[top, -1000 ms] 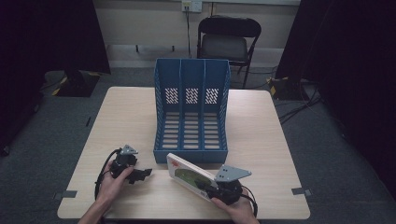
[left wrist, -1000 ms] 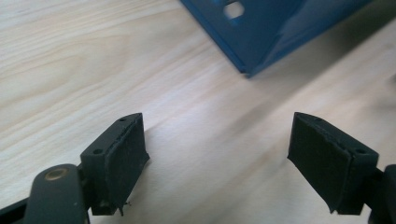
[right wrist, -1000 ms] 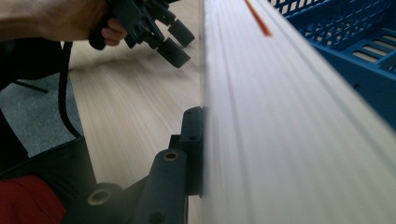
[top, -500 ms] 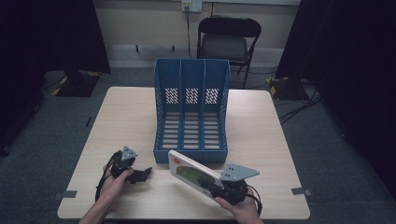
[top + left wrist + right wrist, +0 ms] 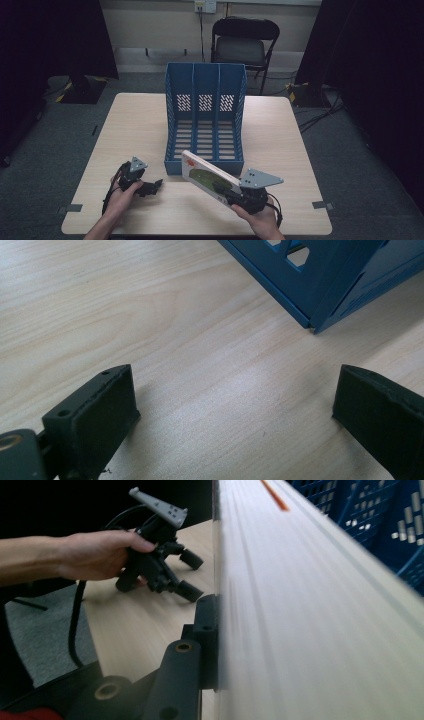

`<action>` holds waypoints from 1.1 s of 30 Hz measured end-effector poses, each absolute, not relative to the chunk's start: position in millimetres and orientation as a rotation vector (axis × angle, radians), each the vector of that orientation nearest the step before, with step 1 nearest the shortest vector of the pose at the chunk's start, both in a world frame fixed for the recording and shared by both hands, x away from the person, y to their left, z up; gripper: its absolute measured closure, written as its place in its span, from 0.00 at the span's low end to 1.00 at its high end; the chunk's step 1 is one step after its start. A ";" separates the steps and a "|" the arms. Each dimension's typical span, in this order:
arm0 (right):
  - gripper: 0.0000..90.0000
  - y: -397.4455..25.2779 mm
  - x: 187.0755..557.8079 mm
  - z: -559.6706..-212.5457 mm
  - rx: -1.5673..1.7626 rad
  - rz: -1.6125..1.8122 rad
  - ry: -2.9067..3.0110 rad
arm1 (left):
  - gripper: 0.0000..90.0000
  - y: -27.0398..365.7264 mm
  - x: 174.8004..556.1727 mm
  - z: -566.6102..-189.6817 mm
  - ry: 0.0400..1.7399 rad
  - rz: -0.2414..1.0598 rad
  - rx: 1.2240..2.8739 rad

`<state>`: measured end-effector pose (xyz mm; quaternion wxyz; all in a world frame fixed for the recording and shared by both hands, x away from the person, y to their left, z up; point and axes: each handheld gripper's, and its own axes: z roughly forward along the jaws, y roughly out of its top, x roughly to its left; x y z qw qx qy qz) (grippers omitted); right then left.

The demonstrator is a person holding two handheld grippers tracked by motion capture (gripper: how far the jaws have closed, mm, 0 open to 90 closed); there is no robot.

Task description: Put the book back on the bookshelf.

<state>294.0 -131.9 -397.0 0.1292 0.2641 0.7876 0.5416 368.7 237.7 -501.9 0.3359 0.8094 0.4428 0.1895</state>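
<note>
A blue three-slot file rack (image 5: 205, 117) stands at the middle of the table, open toward the front. My right gripper (image 5: 231, 195) is shut on a thin white book (image 5: 207, 176) with a green and red cover, held tilted on edge just in front of the rack's right slot. In the right gripper view the book's edge (image 5: 310, 610) runs up toward the rack (image 5: 380, 515). My left gripper (image 5: 152, 187) rests open on the table at the front left, nothing between its fingers (image 5: 95, 415). The rack's corner (image 5: 320, 295) is ahead of it.
A black folding chair (image 5: 244, 45) stands behind the table. The wooden table (image 5: 135, 130) has bare room on both sides of the rack. A cable (image 5: 77, 615) trails from the left gripper (image 5: 170, 575) off the table's edge.
My right gripper has lifted and tilted the book more upright, bringing it closer to the rack's front. The left gripper has barely shifted.
</note>
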 end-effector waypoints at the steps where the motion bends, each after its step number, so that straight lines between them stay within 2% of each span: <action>1: 0.85 -132.5 294.5 -396.1 0.783 1.572 2.272 | 0.04 238.0 368.8 -501.7 1.151 0.499 2.116; 20: 0.85 -160.1 316.2 -373.2 0.976 1.490 2.084 | 0.04 237.7 368.7 -501.8 1.156 0.495 2.112; 33: 0.85 -163.0 337.5 -366.3 1.103 1.458 1.957 | 0.04 237.7 368.8 -501.8 1.155 0.494 2.111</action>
